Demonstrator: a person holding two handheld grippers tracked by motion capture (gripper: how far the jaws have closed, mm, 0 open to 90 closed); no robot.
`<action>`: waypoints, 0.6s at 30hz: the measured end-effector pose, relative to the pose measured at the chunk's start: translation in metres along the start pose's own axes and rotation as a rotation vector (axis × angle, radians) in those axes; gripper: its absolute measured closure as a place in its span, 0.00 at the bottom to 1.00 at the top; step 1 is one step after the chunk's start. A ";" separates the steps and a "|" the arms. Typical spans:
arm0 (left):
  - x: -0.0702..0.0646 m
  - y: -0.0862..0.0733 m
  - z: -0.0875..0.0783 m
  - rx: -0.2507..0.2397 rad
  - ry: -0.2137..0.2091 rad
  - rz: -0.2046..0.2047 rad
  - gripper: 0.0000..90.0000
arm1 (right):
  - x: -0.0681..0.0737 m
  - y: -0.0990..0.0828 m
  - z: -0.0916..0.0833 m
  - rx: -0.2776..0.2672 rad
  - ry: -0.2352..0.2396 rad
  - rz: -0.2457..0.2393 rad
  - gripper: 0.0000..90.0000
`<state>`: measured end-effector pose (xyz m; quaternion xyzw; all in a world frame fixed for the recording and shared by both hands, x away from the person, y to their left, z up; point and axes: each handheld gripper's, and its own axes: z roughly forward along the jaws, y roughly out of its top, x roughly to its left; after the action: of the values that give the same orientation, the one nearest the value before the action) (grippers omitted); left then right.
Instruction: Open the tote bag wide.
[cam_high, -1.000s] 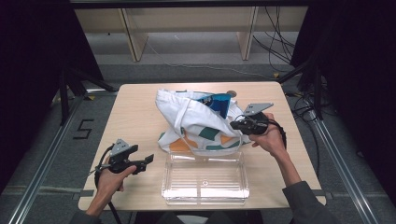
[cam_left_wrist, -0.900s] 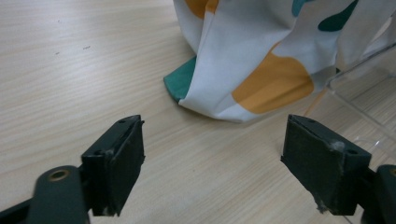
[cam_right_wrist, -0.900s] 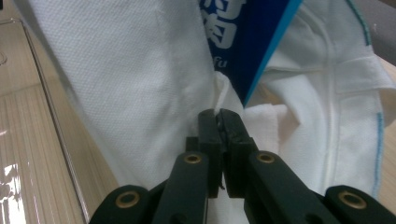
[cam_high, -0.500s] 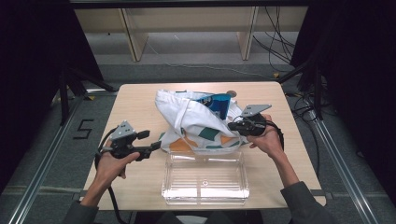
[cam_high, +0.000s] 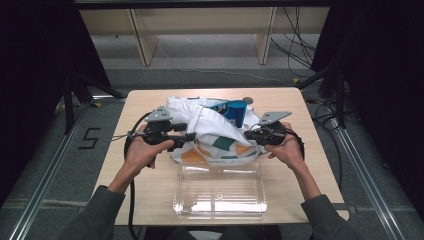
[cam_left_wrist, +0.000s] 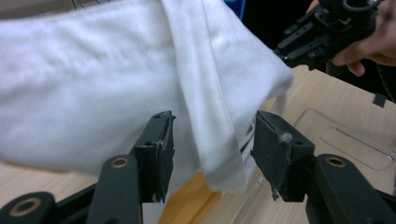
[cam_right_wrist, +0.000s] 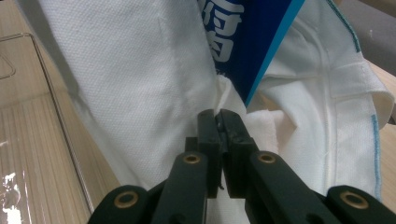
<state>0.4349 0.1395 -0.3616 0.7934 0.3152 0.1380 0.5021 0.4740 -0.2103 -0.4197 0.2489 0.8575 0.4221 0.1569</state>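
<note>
A white cloth bag (cam_high: 210, 127) with green and orange patches lies crumpled mid-table, and a blue box (cam_high: 232, 111) sticks out of its top. My left gripper (cam_high: 191, 136) is at the bag's left side, open. In the left gripper view a white strap of the bag (cam_left_wrist: 212, 93) hangs between its spread jaws (cam_left_wrist: 212, 128). My right gripper (cam_high: 248, 134) is at the bag's right side. Its jaws (cam_right_wrist: 218, 117) are shut on a fold of the white bag fabric (cam_right_wrist: 140, 70), just below the blue box (cam_right_wrist: 247, 42).
A clear plastic tub (cam_high: 219, 190) sits at the table's front edge, just in front of the bag. Bare wood (cam_high: 150, 195) lies left and right of it. Cables trail off the table's right side (cam_high: 320, 120).
My left gripper has risen from the table's front left and moved right, up to the bag's side. The right gripper has stayed on the bag.
</note>
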 end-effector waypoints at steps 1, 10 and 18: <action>0.000 0.000 0.000 0.000 0.000 0.000 0.55 | 0.000 0.000 0.000 0.000 0.000 0.000 0.98; 0.005 -0.014 -0.002 -0.024 0.004 0.065 0.93 | 0.001 0.001 -0.001 -0.021 -0.003 0.014 0.98; 0.019 -0.058 0.003 0.042 0.028 0.047 0.94 | 0.007 0.005 0.000 -0.028 0.005 -0.013 0.98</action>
<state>0.4304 0.1667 -0.4164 0.8091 0.3062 0.1541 0.4774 0.4692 -0.2036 -0.4159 0.2399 0.8534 0.4338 0.1608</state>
